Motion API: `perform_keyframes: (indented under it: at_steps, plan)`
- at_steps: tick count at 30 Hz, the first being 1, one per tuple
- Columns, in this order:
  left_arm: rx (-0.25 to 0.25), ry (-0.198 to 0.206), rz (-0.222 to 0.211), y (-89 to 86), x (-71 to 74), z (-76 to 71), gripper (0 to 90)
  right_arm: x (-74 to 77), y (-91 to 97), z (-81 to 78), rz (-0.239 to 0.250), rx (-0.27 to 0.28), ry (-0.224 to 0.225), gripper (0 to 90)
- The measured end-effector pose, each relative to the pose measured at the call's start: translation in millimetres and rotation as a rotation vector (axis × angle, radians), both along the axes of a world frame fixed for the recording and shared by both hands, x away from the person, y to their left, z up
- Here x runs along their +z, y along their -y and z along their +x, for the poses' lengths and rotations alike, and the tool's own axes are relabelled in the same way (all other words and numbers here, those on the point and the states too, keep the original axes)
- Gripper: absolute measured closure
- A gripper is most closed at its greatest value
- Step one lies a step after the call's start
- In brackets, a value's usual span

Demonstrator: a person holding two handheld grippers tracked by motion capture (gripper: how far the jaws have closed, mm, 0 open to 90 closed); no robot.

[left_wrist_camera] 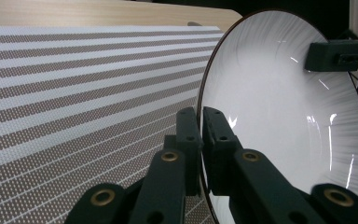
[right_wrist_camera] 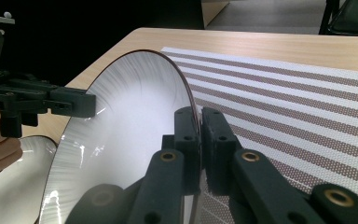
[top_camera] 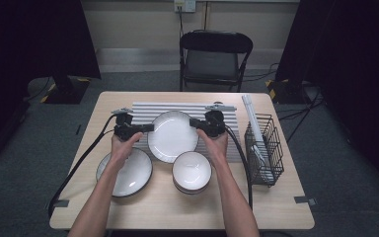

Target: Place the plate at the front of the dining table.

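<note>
A large white plate with a dark rim (top_camera: 172, 136) is held over the striped mat (top_camera: 143, 109) by both grippers. My left gripper (top_camera: 147, 127) is shut on the plate's left rim, and my right gripper (top_camera: 193, 122) is shut on its right rim. In the left gripper view the jaws (left_wrist_camera: 200, 114) pinch the plate (left_wrist_camera: 279, 116) at its edge, with the other gripper's jaw (left_wrist_camera: 335, 55) on the far rim. In the right gripper view the jaws (right_wrist_camera: 199, 114) clamp the plate (right_wrist_camera: 130, 140), and the left gripper (right_wrist_camera: 70, 103) grips the opposite side.
A second white plate (top_camera: 125, 172) lies at the front left of the table, and a stack of white bowls (top_camera: 191, 171) sits in front of the mat. A black wire rack (top_camera: 264, 148) stands at the right edge. A folding chair (top_camera: 214, 54) is behind the table.
</note>
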State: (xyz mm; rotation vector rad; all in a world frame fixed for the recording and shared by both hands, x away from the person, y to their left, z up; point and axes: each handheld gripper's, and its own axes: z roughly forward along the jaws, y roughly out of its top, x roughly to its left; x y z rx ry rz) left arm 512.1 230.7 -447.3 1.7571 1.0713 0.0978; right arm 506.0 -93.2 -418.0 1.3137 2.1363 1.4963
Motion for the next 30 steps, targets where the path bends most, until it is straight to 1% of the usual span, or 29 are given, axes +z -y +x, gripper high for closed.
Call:
perform_keyframes:
  at_steps: [3,4,8,11,14,18,21,23,24,25,27,30]
  plan:
    - [0.001,-0.002,-0.002,-0.5,-2.9,-0.3,86.2,-4.5,-0.2,1.0,0.002,0.003,-0.006,86.1]
    - [0.001,-0.013,-0.002,-0.9,-6.1,0.2,86.2,-6.7,-0.1,1.3,0.004,0.002,-0.011,86.1]
    - [-0.001,-0.028,0.012,-0.2,-12.9,2.0,86.1,-12.9,-1.1,1.4,0.003,0.002,-0.019,85.9]
    - [-0.010,-0.039,0.010,0.7,-17.1,4.4,86.1,-17.3,0.4,2.5,0.012,-0.001,-0.031,85.8]
    - [-0.006,-0.040,0.007,0.2,-20.6,4.9,86.1,-18.9,-0.3,2.3,0.012,0.000,-0.029,85.6]
    - [-0.006,-0.041,0.023,-1.2,-25.0,4.2,86.1,-21.7,-1.4,3.0,0.003,-0.002,-0.035,85.6]
    - [-0.001,-0.054,0.022,-4.5,-28.3,3.9,85.2,-23.4,-2.6,3.7,0.003,-0.011,-0.039,85.3]
    - [-0.002,-0.055,0.036,-6.8,-28.1,2.4,83.2,-23.7,-3.1,4.5,0.004,-0.017,-0.036,84.9]
    - [-0.001,-0.056,0.026,-8.4,-27.6,1.6,81.9,-24.0,-3.1,5.0,0.005,-0.019,-0.037,85.0]
    - [-0.001,-0.049,0.017,-10.2,-26.5,0.2,81.4,-24.5,-3.1,5.5,-0.001,-0.024,-0.039,85.0]
    - [-0.003,-0.034,0.029,-13.1,-22.8,-2.7,80.1,-26.2,-1.7,6.8,0.009,-0.030,-0.048,85.1]
    - [-0.007,-0.016,0.014,-18.1,-15.8,-7.9,77.3,-27.0,-0.6,8.4,0.016,-0.049,-0.048,85.0]
